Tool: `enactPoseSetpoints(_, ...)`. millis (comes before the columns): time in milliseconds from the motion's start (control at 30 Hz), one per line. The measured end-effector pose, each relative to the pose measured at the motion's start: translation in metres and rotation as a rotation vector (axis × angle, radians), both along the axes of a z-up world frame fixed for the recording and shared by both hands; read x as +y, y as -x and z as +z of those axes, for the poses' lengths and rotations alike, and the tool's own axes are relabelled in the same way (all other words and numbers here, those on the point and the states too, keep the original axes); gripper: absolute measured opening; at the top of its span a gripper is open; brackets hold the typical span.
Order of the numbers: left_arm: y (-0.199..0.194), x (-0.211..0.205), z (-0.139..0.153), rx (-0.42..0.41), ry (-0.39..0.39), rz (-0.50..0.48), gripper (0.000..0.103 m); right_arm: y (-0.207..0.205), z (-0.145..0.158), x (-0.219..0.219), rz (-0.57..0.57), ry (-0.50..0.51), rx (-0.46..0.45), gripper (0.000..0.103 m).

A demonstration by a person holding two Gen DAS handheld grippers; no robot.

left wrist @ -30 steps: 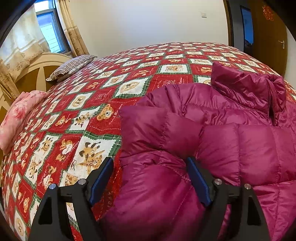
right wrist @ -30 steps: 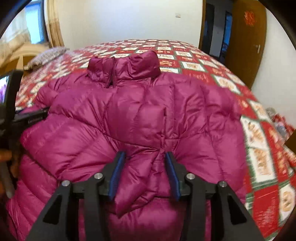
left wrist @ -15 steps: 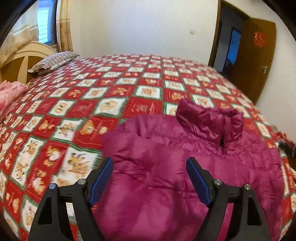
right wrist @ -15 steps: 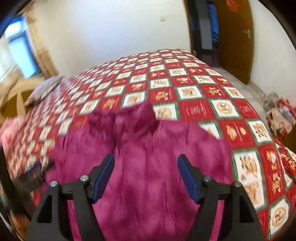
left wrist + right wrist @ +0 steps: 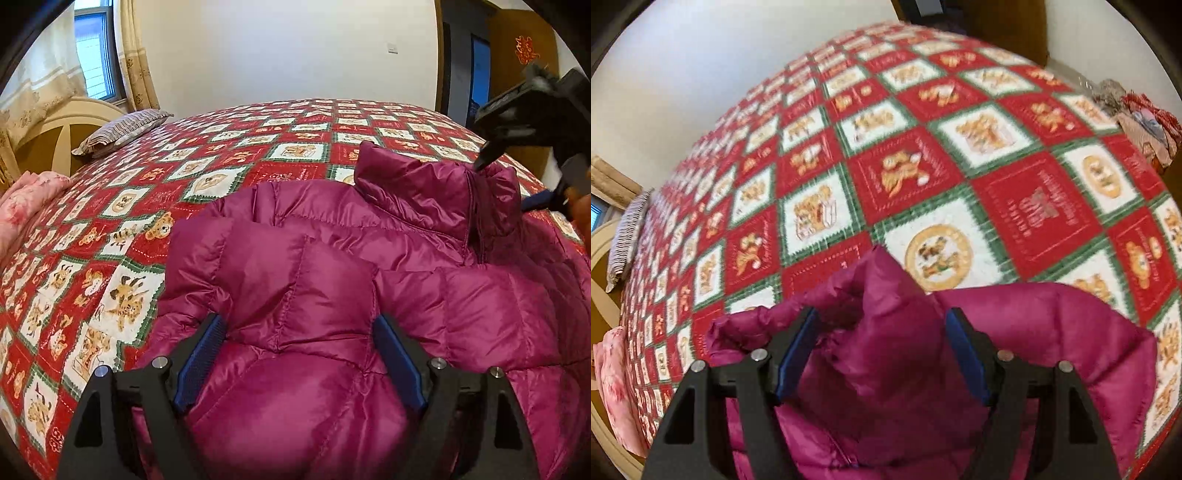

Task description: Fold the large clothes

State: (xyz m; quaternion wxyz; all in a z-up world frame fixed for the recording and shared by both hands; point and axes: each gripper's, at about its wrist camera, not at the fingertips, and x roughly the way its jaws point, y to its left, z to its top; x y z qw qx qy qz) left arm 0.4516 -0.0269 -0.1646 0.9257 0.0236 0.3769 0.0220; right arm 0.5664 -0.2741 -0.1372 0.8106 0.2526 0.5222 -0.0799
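Note:
A magenta puffer jacket (image 5: 369, 266) lies on the bed with its sleeves folded across the front and its collar (image 5: 424, 184) standing up at the far end. My left gripper (image 5: 299, 328) is open, its jaws wide on either side of a folded sleeve at the near end. My right gripper (image 5: 882, 321) is open over the collar (image 5: 879, 288), with the collar's peak between its jaws. It also shows in the left wrist view (image 5: 532, 122) at the upper right, above the collar.
The bed has a red, white and green patchwork quilt (image 5: 221, 162). A striped pillow (image 5: 122, 129) and a pink cloth (image 5: 26, 199) lie at the headboard side on the left. A heap of clothes (image 5: 1141, 110) sits off the bed's right side. A brown door (image 5: 517, 74) is beyond.
My right gripper let go of the sleeve it pinched, opened, and moved up to the collar. My left gripper lifted away, then came back down over the folded sleeve, still open.

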Motion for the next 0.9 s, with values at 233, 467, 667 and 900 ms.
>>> enactPoseSetpoints(233,-0.002,0.007,-0.002,0.006,0.050,0.000,0.086,0.022,-0.007,0.000,0.073,-0.009,0.036,0.042)
enactPoseSetpoints(467,-0.001,0.009,-0.001,0.007,0.062,-0.002,0.086,0.074,-0.001,-0.021,0.159,0.058,0.034,0.020)
enactPoseSetpoints(667,0.014,0.007,0.027,-0.029,0.113,-0.093,0.086,0.100,-0.031,-0.041,0.145,0.030,-0.083,0.014)
enactPoseSetpoints(900,-0.029,-0.032,0.085,-0.035,0.152,-0.181,0.089,0.129,-0.033,-0.019,0.169,0.225,-0.304,0.014)
